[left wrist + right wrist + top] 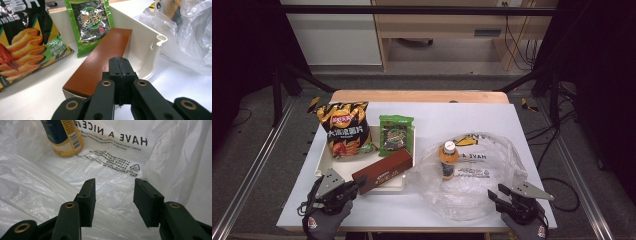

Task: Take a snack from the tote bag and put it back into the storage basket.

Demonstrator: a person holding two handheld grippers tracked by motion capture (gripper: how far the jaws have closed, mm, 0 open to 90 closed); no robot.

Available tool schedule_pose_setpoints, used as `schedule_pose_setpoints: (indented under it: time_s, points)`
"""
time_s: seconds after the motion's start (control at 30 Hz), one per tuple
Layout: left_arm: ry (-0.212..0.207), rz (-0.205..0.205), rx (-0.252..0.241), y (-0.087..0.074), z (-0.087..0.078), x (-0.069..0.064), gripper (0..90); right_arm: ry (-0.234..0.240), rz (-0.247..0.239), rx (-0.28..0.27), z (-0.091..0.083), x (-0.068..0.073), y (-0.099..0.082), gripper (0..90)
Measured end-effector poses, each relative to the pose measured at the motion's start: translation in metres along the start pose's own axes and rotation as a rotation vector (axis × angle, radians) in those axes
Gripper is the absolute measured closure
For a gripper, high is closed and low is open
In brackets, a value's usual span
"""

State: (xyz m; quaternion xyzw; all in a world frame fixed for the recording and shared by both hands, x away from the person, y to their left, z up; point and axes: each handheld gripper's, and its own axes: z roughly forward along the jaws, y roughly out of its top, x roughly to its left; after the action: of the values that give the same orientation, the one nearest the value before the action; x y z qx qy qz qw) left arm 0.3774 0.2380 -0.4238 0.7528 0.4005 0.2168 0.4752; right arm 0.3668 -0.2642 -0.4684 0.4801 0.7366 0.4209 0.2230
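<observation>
My left gripper (360, 182) (120, 61) is shut with nothing between its jaws, its tips just above the near end of a long brown box (382, 171) (100, 62). The box lies slantwise over the front of a white tray (320, 161) (146, 47). My right gripper (496, 191) (115, 192) stands open over the near edge of a crumpled clear plastic bag (482, 185) (37, 182). An orange juice bottle (448, 160) (63, 136) stands upright on the bag's printed sheet, with plastic folds rising around it.
In the tray, a black-and-yellow bag of chips (344, 130) (22, 42) lies at the left. A green seaweed pack (395, 134) (91, 22) lies beside it. Bare white table surface (462, 117) stretches behind the bag. The table's front edge is close under both hands.
</observation>
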Motion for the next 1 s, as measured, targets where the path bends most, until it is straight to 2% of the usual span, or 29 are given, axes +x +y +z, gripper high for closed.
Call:
schedule_pose_setpoints:
  time_s: [0.07, 0.3, 0.67, 1.0]
  points:
    - [0.008, -0.003, 0.003, -0.003, 0.0, -0.002, 89.7, 0.0, -0.001, 0.0, 0.0, 0.0, 0.0, 52.9]
    - [-0.003, 0.0, 0.036, -0.011, 0.004, -0.008, 89.7, 0.0, -0.002, 0.001, 0.0, 0.0, 0.0, 52.9]
    - [0.02, -0.013, 0.077, -0.014, 0.011, 0.001, 89.7, 0.002, -0.002, 0.001, 0.0, 0.001, 0.0, 52.9]
    - [0.065, -0.043, 0.103, -0.018, 0.021, 0.019, 89.7, 0.004, -0.002, 0.003, 0.001, 0.001, 0.0, 52.9]
